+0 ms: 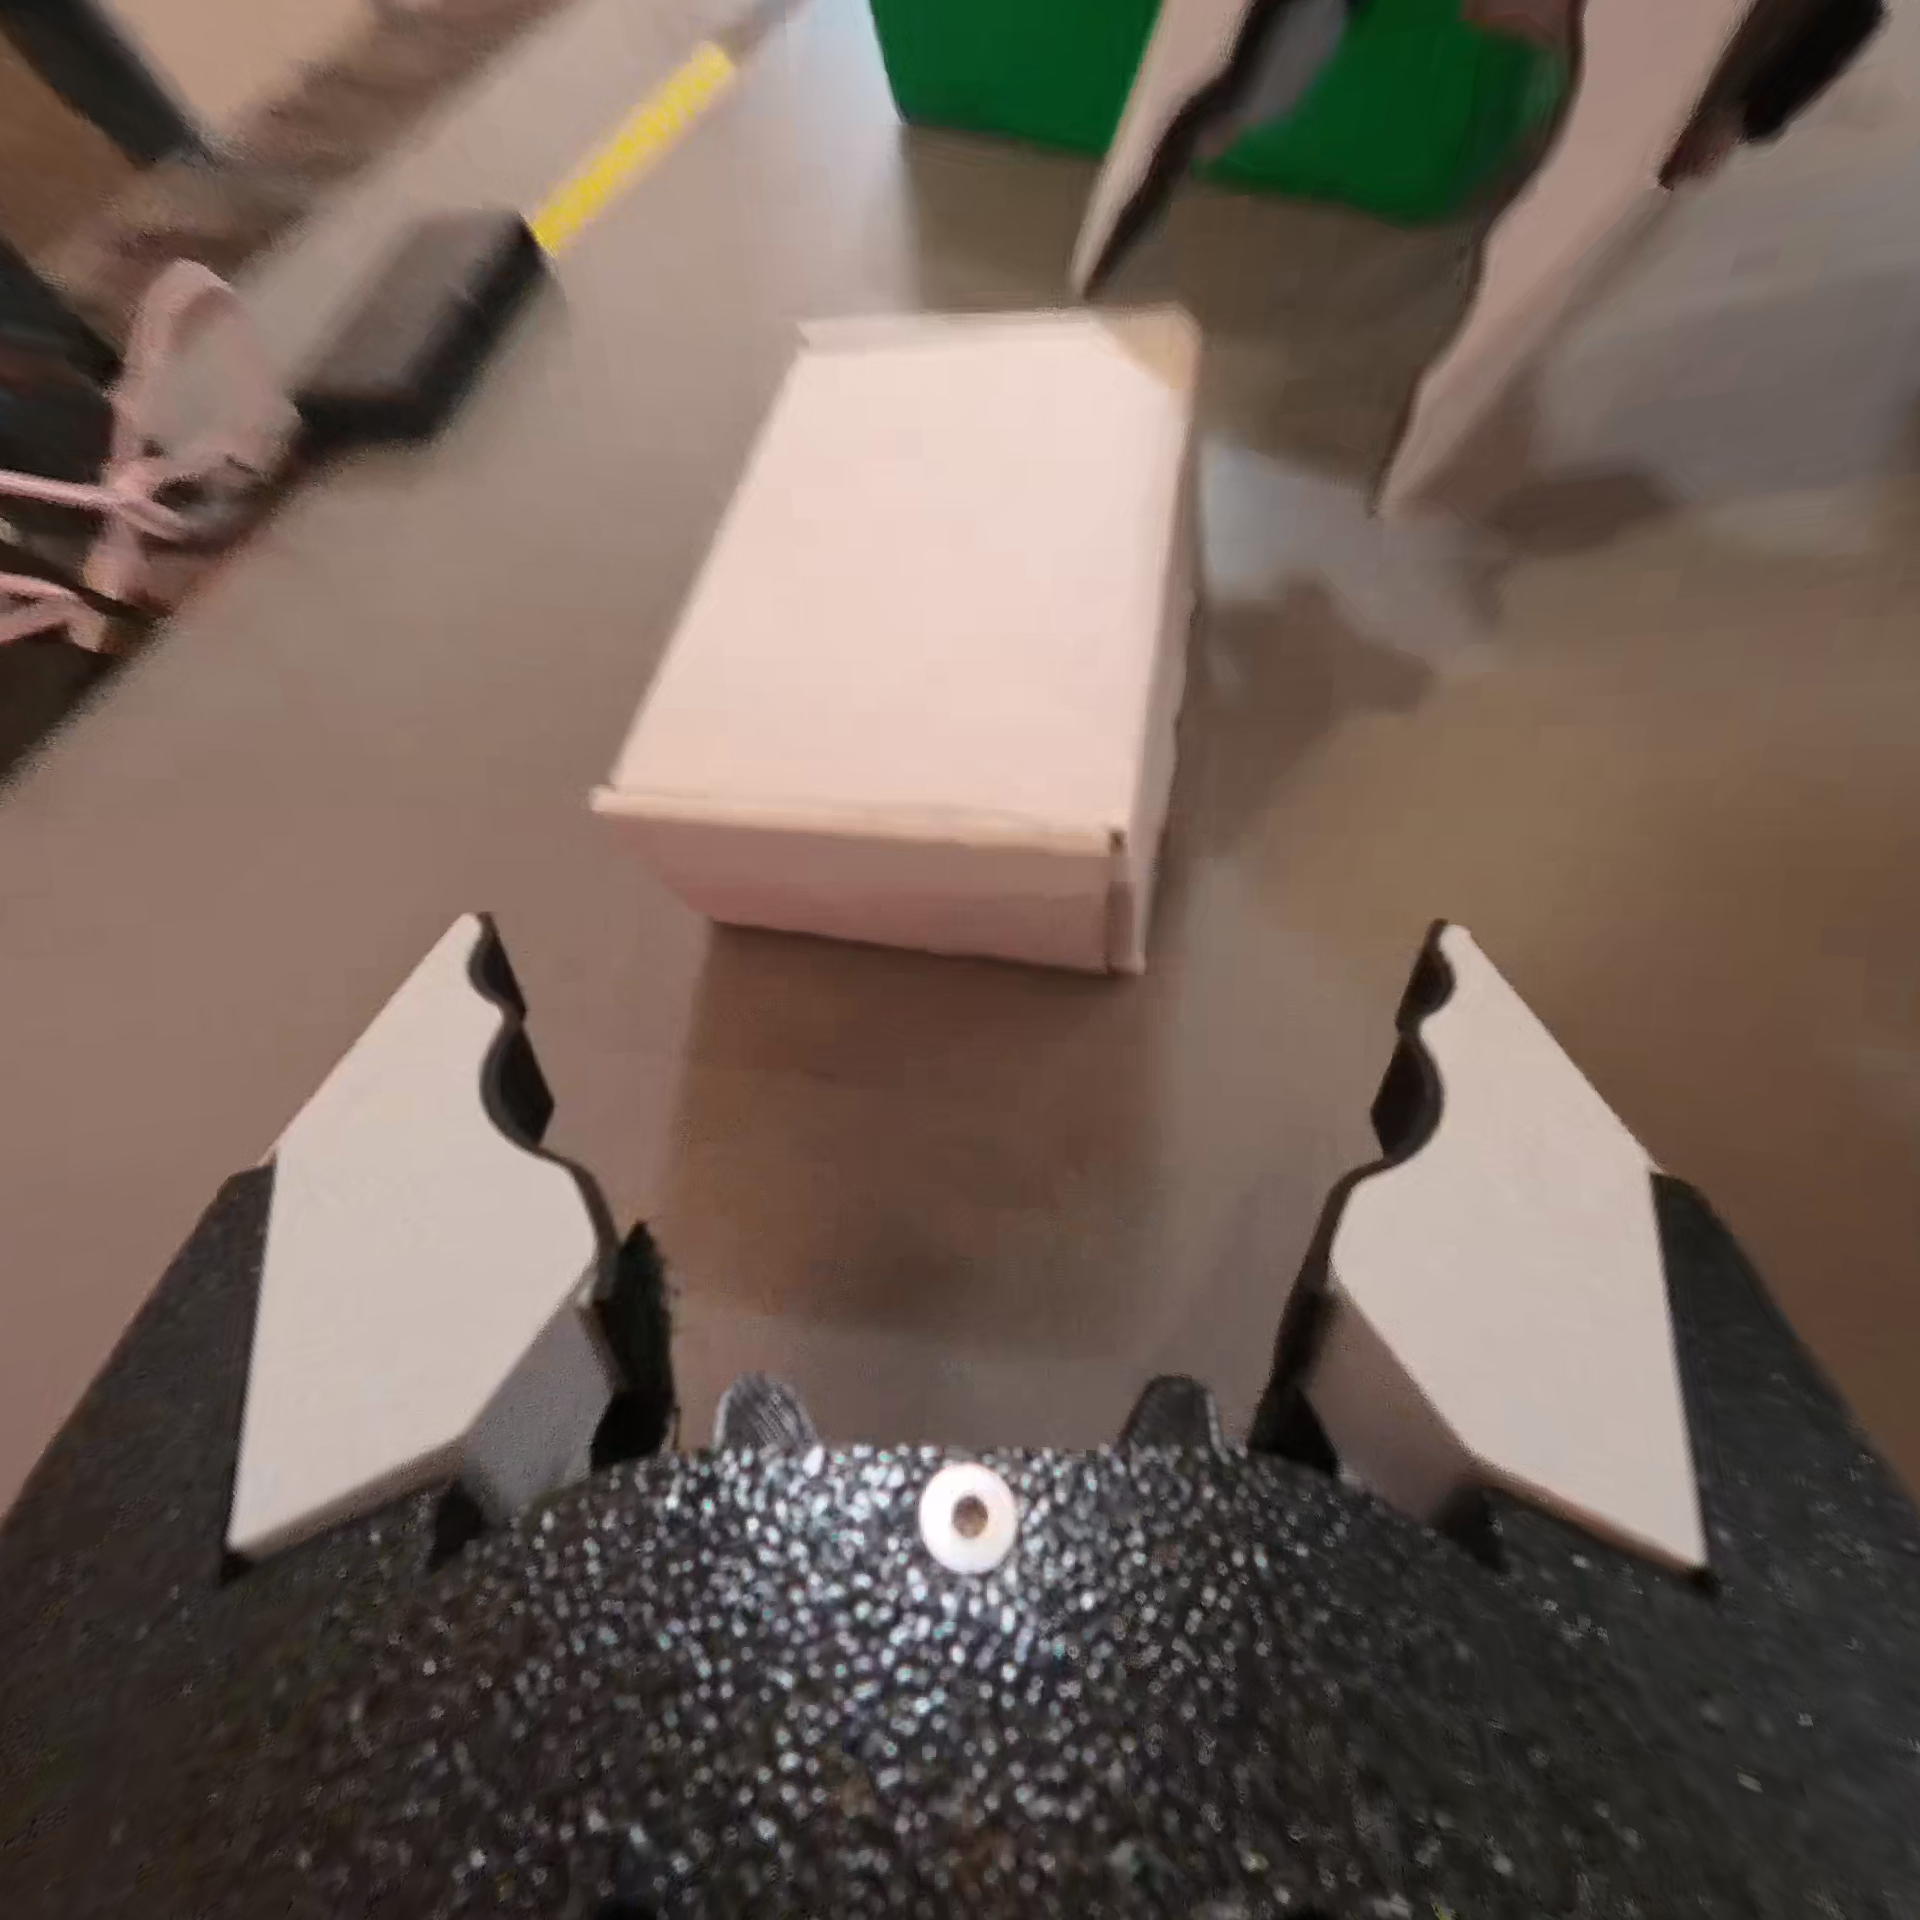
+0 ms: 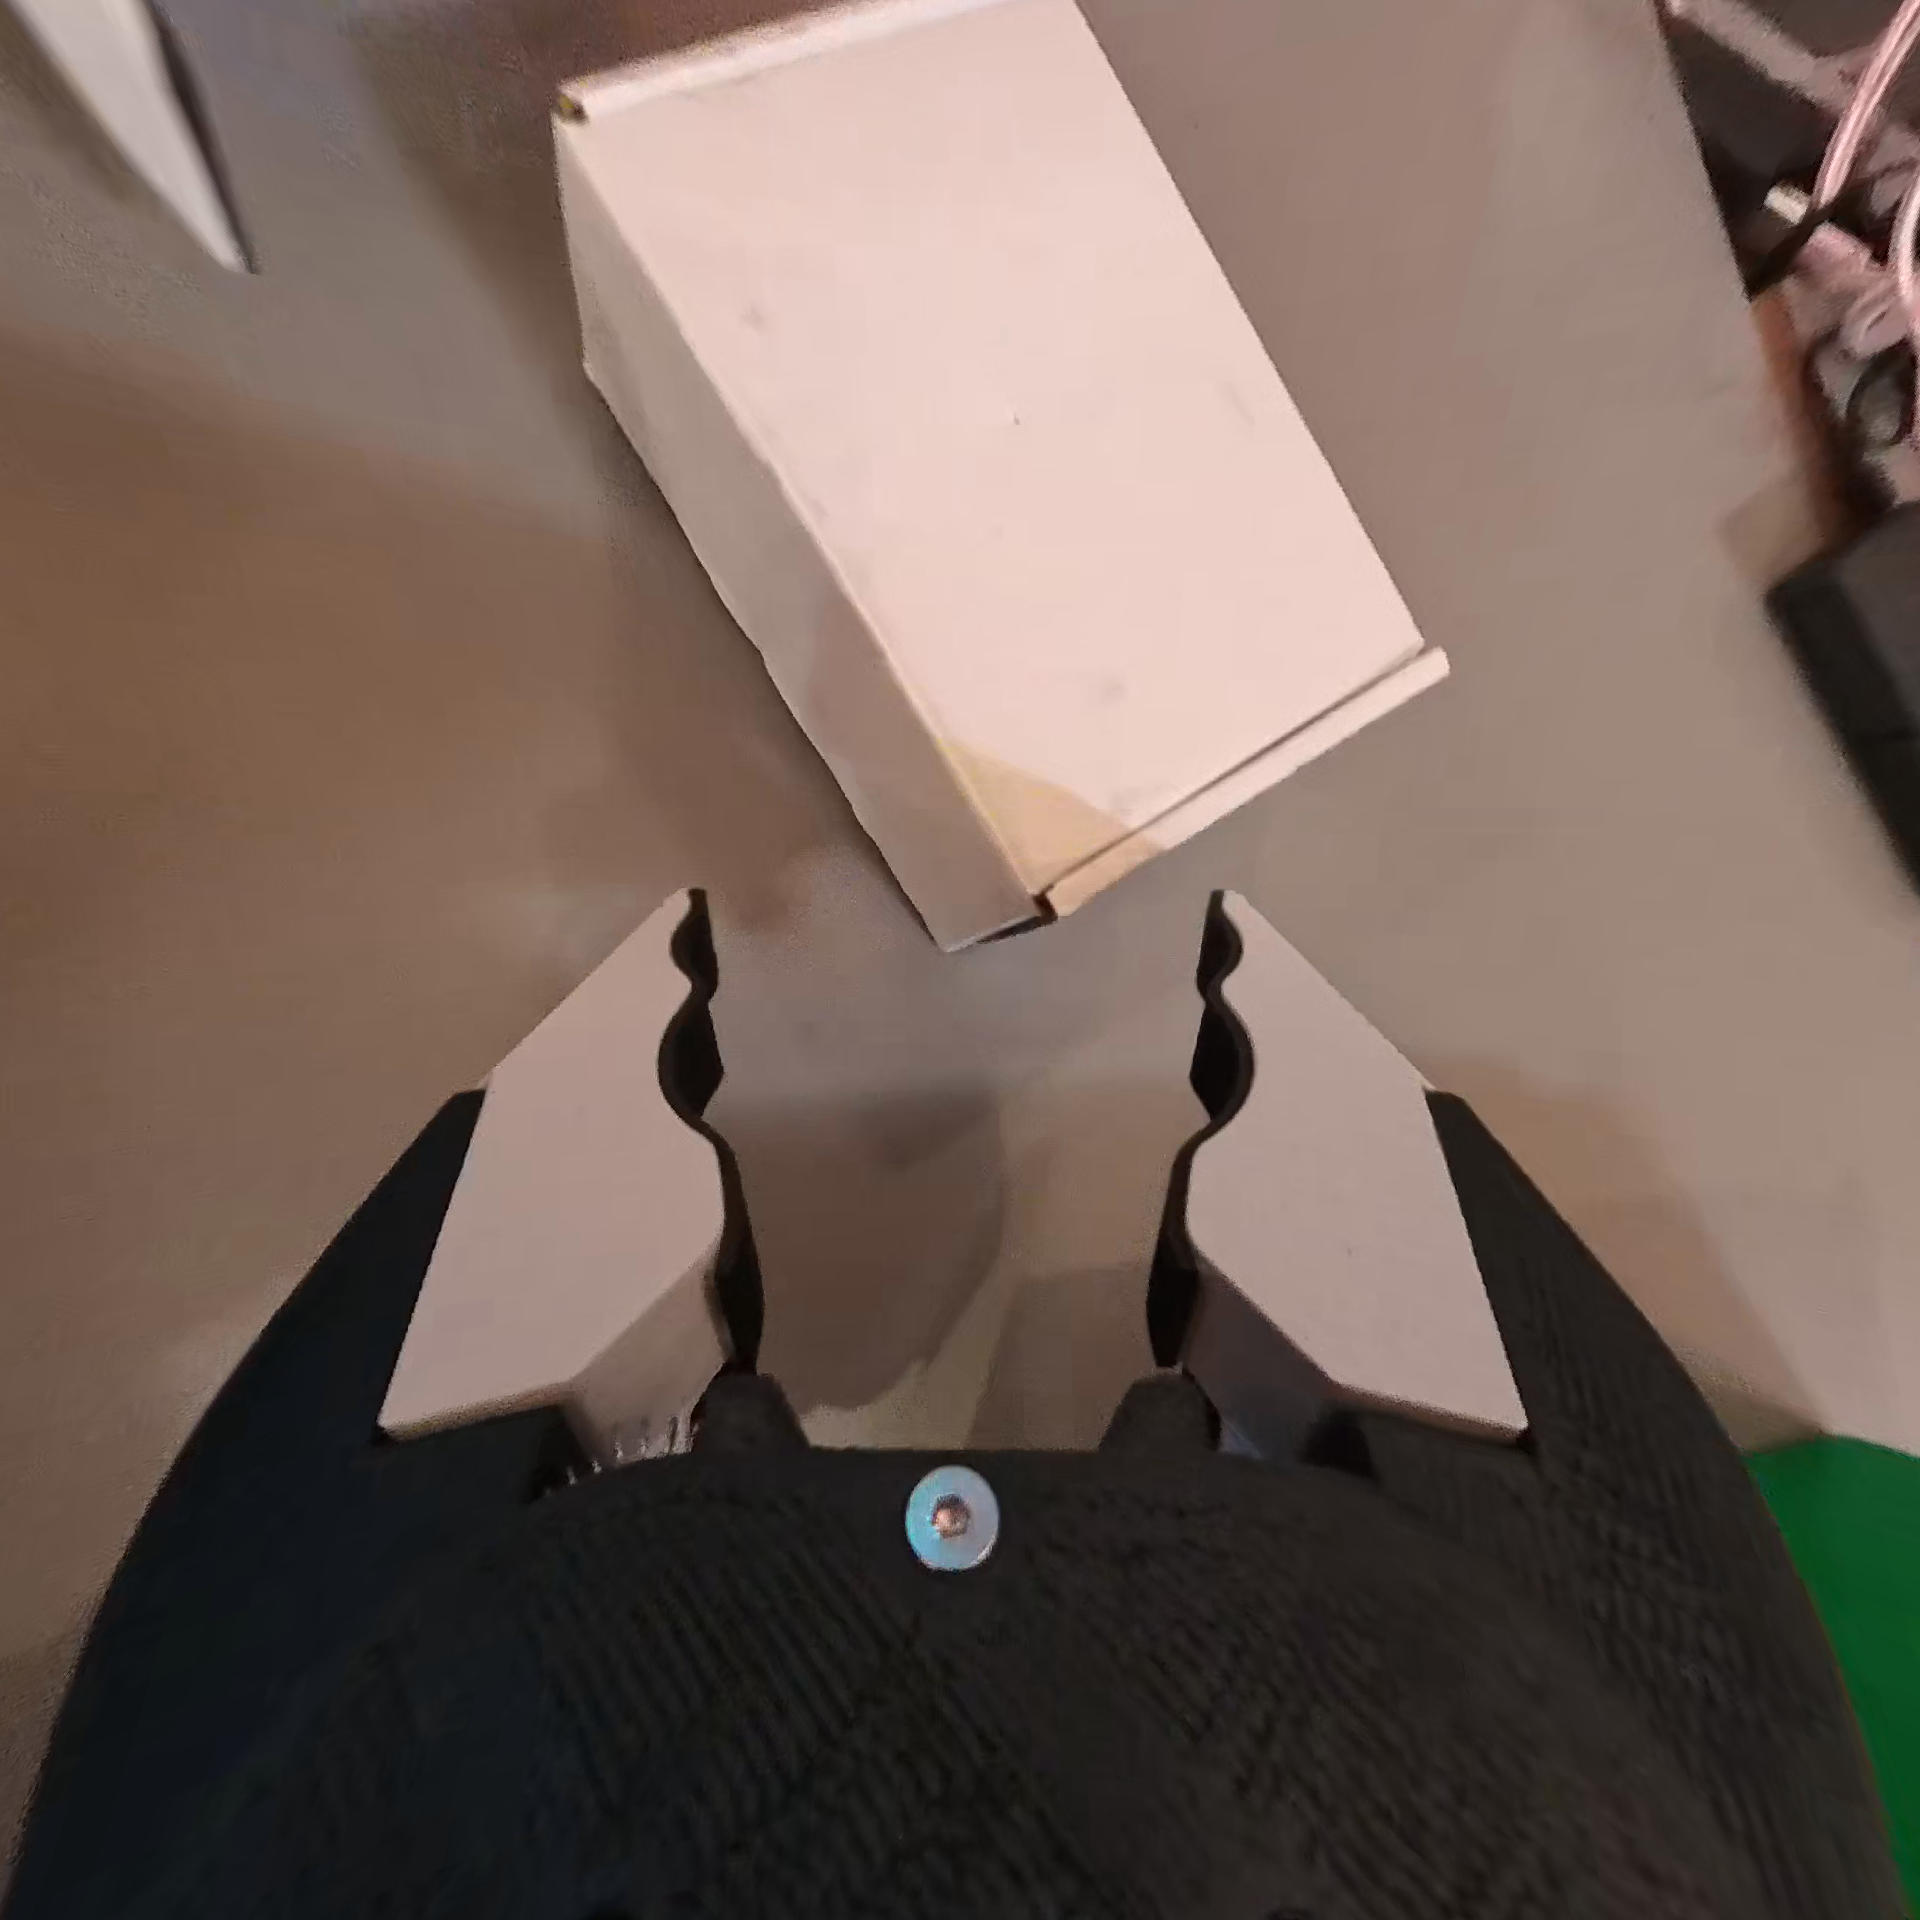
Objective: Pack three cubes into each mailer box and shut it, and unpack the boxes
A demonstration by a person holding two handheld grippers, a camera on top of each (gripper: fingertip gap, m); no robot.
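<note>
A white mailer box (image 1: 925, 634) lies shut on the grey-brown table, straight ahead of my left gripper (image 1: 961, 935). The left gripper is open and empty, just short of the box's near end. In the right wrist view the same shut box (image 2: 997, 447) lies at an angle, its near corner just past my right gripper (image 2: 956, 914). The right gripper is open and empty, above the table. Its two white fingers (image 1: 1507, 312) show from the far side in the left wrist view, above the table beyond the box. No cubes are in view.
A green bin (image 1: 1039, 73) stands at the back of the table, and its edge shows at the lower right of the right wrist view (image 2: 1849, 1621). A black block (image 1: 416, 322) and pale cables (image 1: 114, 499) lie at the left. A yellow floor stripe (image 1: 634, 145) runs beyond.
</note>
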